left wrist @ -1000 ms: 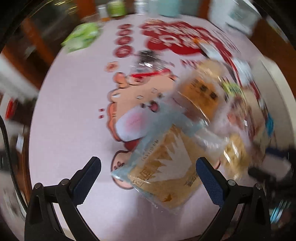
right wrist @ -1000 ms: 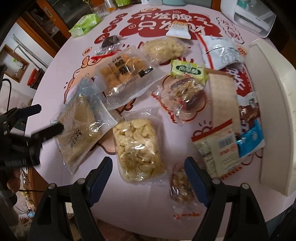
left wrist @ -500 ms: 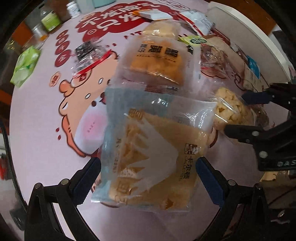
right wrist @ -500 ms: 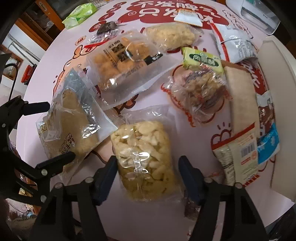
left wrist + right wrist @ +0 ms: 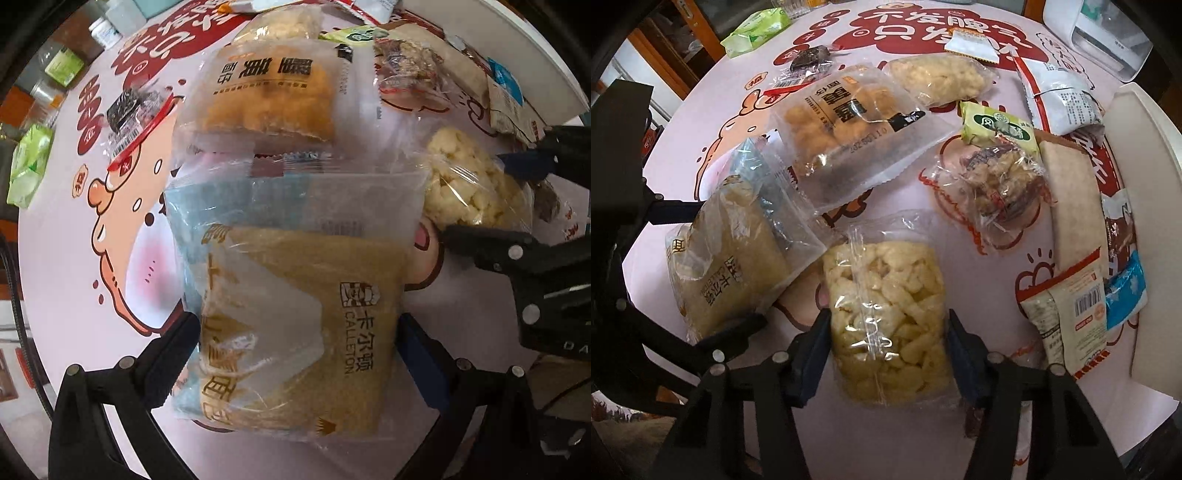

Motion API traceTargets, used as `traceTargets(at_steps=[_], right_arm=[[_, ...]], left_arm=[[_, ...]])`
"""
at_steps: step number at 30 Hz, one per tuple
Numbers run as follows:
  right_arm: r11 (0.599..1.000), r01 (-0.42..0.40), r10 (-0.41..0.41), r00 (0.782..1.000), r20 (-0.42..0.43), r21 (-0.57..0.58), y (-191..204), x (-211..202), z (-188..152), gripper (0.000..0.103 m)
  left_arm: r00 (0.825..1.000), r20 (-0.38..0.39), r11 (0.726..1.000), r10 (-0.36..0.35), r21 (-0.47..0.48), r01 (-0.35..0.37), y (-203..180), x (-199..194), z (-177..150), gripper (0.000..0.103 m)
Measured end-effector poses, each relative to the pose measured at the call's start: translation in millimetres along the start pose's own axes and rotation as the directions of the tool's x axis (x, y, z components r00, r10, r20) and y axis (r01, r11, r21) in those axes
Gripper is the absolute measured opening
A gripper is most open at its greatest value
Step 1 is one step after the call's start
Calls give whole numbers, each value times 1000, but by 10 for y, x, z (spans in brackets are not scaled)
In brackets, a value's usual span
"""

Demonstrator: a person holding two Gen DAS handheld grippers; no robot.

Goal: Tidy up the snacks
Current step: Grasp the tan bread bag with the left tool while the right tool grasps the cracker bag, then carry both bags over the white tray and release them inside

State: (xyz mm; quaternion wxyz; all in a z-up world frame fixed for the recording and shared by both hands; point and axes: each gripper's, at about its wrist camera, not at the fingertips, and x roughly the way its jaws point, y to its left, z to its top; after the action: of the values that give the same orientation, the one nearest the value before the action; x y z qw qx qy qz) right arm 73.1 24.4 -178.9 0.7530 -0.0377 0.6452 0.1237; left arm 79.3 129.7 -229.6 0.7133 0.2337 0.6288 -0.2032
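Observation:
A clear bag of pale puffed snacks lies on the pink cartoon tablecloth. My right gripper points down over its near end. Its jaws are closing, and both blue pads meet the bag's sides. Left of it lies a Calleton bread bag, tan with a blue-tinted top. My left gripper stands open over that bag, one finger at each side of it. The right wrist view shows the bread bag with the left gripper around it. The left wrist view shows the puffed snacks.
Beyond lie a bag of fried golden pieces, a second puffed-snack bag, a nut-candy bag, a green packet and flat packets at the right. A white tray runs along the right edge. A green wipes pack sits far left.
The left gripper has rolled and come down over the bread bag, which now fills its view. The right gripper has sunk a little and its jaws have narrowed onto the puffed-snack bag.

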Motion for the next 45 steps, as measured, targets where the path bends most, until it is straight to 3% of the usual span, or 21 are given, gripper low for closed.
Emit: traceTargets(at_steps=[5, 13, 18, 22, 26, 31, 38, 42, 45], right_arm=[[1000, -12, 11, 999, 48, 14, -111, -179, -78, 58], [999, -31, 27, 986, 166, 17, -224, -657, -164, 58], [997, -58, 41, 956, 290, 49, -372, -1009, -123, 58], [992, -79, 33, 920, 390, 103, -575, -1339, -129, 58], [981, -108, 19, 882, 472, 163, -849, -1641, -193, 58], [966, -111, -39, 833, 553, 236, -1221, -1960, -325, 58], [923, -90, -161, 792, 589, 374, -1898, -2201, -483, 58], [890, -57, -236, 793, 562, 453, -2293, -2198, -606, 58], [858, -49, -266, 809, 524, 511, -2624, -2127, -695, 58]], left_arm=[[1000, 5, 1000, 15, -23, -15, -11, -95, -45, 92], [999, 34, 992, -2, -123, 6, 153, -418, -151, 88], [993, 116, 989, 17, -147, 0, 113, -870, -99, 87], [979, 199, 985, 39, -175, -4, 70, -1279, 39, 86], [961, 271, 979, 57, -203, -1, -65, -1608, 340, 74], [932, 361, 981, 43, -194, 30, -353, -1991, 632, 71], [893, 450, 991, 5, -125, 57, -920, -2225, 1293, 67], [874, 485, 993, -23, -90, 76, -1253, -2282, 1684, 67], [871, 490, 995, -29, -72, 74, -1512, -2257, 1959, 66]])
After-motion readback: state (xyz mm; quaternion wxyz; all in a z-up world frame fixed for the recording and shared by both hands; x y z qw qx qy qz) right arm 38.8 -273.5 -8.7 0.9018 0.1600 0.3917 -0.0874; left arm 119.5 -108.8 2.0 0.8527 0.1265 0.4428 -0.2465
